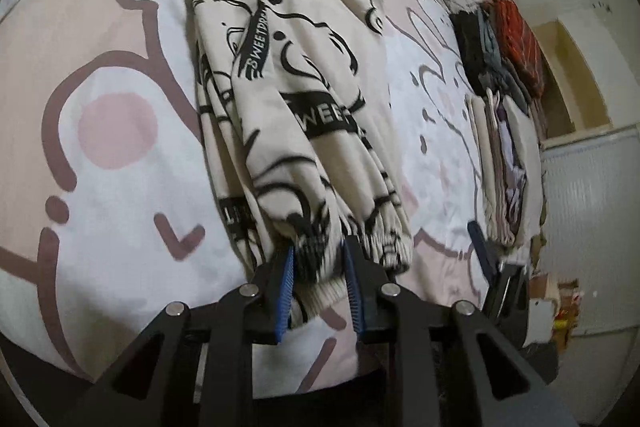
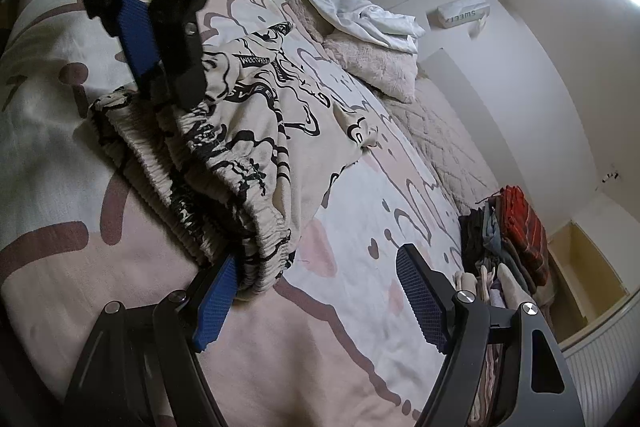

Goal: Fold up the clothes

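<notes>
A cream garment with black cartoon print and ribbed elastic cuffs [image 1: 304, 99] lies lengthwise on the bed. My left gripper [image 1: 320, 267] is shut on its gathered cuff end near the bed's front edge; it also shows at the top left of the right wrist view [image 2: 160, 39]. My right gripper [image 2: 316, 291] is open, its left pad [image 2: 216, 303] touching the elastic hem [image 2: 272, 239], its right pad over bare bedcover. In the left wrist view the right gripper's blue pad [image 1: 478, 247] shows at the right.
The bedcover [image 1: 100, 107] is white and pink with brown outlines. A stack of folded clothes [image 1: 504, 147] stands at the bed's right edge, also in the right wrist view [image 2: 508, 239]. A fluffy pillow [image 2: 376, 67] and crumpled white cloth [image 2: 360, 11] lie at the head.
</notes>
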### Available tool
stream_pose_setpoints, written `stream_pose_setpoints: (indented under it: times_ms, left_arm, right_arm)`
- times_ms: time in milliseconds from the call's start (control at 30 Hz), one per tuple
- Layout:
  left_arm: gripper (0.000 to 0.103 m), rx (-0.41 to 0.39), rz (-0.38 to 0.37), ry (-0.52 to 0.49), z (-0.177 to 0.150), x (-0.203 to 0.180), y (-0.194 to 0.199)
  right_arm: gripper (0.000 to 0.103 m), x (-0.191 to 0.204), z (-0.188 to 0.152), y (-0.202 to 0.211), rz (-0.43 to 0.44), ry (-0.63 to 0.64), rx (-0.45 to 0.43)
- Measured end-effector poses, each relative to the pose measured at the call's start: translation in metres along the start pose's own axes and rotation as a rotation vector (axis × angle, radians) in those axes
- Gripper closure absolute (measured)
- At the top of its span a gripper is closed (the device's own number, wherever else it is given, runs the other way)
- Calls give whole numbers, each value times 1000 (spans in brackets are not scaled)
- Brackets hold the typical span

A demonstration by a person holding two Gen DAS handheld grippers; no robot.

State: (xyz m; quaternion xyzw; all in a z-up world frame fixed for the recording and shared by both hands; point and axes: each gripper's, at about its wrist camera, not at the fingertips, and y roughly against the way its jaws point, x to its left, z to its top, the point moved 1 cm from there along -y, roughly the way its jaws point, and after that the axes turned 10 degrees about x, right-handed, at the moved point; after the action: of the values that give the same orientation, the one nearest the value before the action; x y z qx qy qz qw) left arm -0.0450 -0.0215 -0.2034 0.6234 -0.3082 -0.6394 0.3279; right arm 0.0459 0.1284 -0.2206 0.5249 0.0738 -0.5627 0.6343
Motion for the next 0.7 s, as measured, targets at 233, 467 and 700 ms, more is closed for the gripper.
stream_pose_setpoints:
  times_ms: [233,467,700]
  left_arm:
    - [92,-4,-50,-24,-5,-1,9]
    - [92,-6,-81,-41,-10,1,19]
    - [92,1,-25,-33,-15,18,28]
  right_arm:
    - [25,-3,-1,0,-2,-1,-4]
    - [25,-11,-4,13,-66,-33,-60]
    - [25,-13,-7,8,32,-20,-16]
